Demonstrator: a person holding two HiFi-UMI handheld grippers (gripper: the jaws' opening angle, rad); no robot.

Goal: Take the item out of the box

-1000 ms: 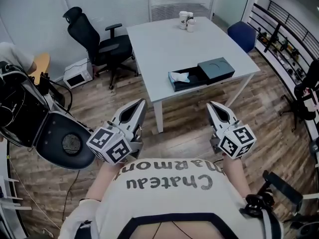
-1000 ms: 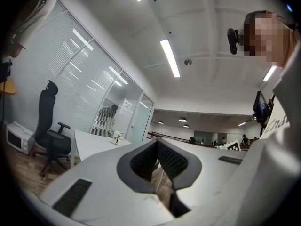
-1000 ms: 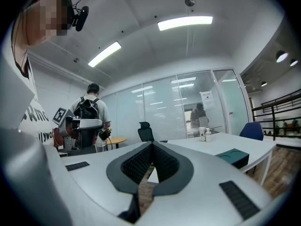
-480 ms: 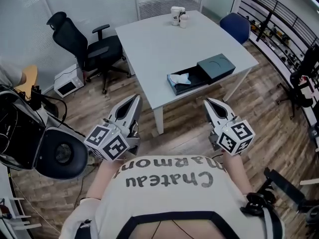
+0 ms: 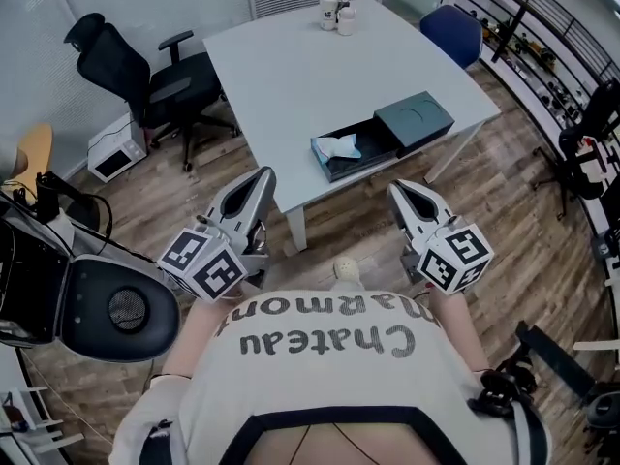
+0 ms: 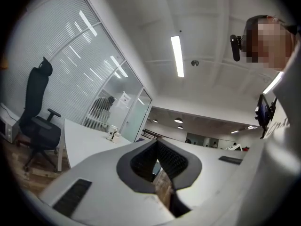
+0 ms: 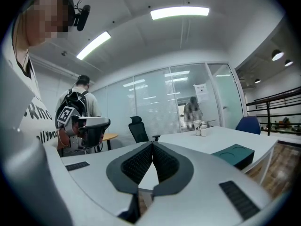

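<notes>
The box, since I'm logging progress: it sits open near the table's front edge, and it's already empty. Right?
Not empty. The head view shows a pale crumpled item lying in the open box, which does sit near the front edge of the table.

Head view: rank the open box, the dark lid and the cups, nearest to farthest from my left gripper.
From the left gripper:
1. Open box, at the near edge of the table, ahead and to the right.
2. Dark lid, next to the box on its right side.
3. Cups, at the table's far end.
</notes>
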